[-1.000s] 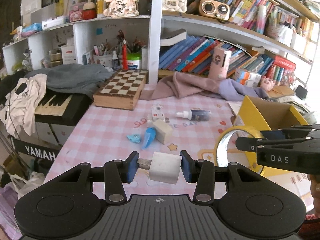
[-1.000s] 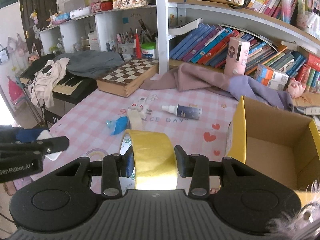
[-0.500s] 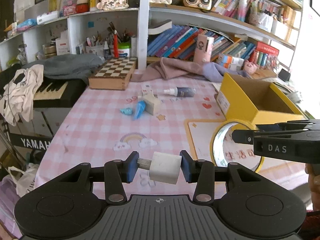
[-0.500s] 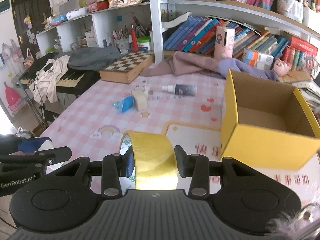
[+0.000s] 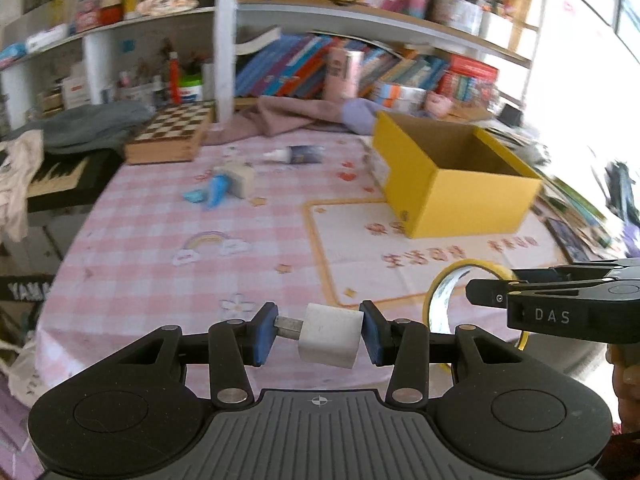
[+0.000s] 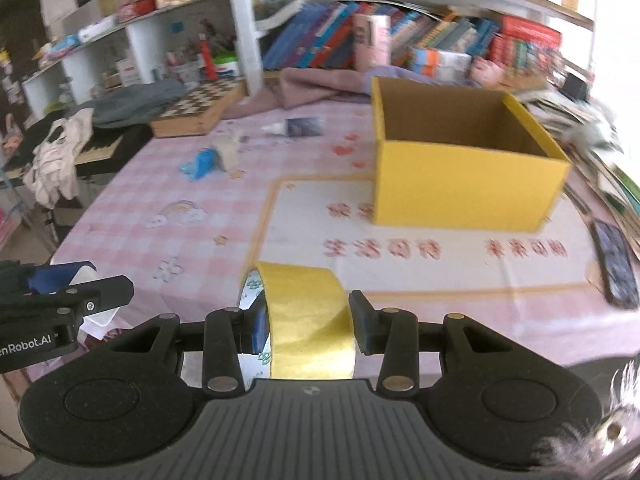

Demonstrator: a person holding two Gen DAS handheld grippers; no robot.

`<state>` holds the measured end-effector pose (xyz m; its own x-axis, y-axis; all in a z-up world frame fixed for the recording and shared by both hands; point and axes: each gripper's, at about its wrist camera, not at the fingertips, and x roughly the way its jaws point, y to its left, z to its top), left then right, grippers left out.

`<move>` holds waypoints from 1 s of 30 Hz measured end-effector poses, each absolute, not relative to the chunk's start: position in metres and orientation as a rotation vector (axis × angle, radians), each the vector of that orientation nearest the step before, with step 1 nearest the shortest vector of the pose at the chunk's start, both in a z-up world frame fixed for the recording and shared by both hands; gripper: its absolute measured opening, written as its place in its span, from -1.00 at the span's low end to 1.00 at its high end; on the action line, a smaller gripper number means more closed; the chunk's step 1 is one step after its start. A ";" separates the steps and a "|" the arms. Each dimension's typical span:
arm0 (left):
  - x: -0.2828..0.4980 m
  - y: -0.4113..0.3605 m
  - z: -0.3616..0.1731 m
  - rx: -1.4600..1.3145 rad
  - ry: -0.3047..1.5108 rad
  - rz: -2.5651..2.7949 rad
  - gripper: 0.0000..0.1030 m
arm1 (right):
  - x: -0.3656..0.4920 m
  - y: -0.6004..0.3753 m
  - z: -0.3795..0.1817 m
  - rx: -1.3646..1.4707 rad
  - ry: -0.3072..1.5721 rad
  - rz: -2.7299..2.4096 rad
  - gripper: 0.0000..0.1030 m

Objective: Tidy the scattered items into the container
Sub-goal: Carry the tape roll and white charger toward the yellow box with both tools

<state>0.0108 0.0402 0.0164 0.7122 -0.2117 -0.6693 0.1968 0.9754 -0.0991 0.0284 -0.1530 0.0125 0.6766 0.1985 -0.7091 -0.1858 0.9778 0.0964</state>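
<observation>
Right wrist view: the yellow box sits open near the worktop's far right corner, nothing visible inside, while the right tool clamps a tape roll and the left tool a white charger.

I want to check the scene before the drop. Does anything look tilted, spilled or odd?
Nothing is spilled or damaged. The white charger sits slightly tilted in the left gripper, clamped across its metal prongs and its back. On the table, the small spray bottle lies on its side.

Light: bright daylight from right, glare blown out at right edge | Blur: motion-smeared shelves of coloured books | Distortion: fisheye bending at edges
</observation>
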 end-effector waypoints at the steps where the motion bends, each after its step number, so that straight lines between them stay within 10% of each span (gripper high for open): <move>1: 0.011 0.036 0.016 -0.015 0.744 -0.243 -0.17 | 0.026 -0.157 0.012 0.022 0.801 0.202 -0.26; 30: 0.031 -0.033 0.018 0.072 0.727 -0.484 -0.17 | 0.002 -0.223 0.018 0.097 0.803 -0.021 -0.26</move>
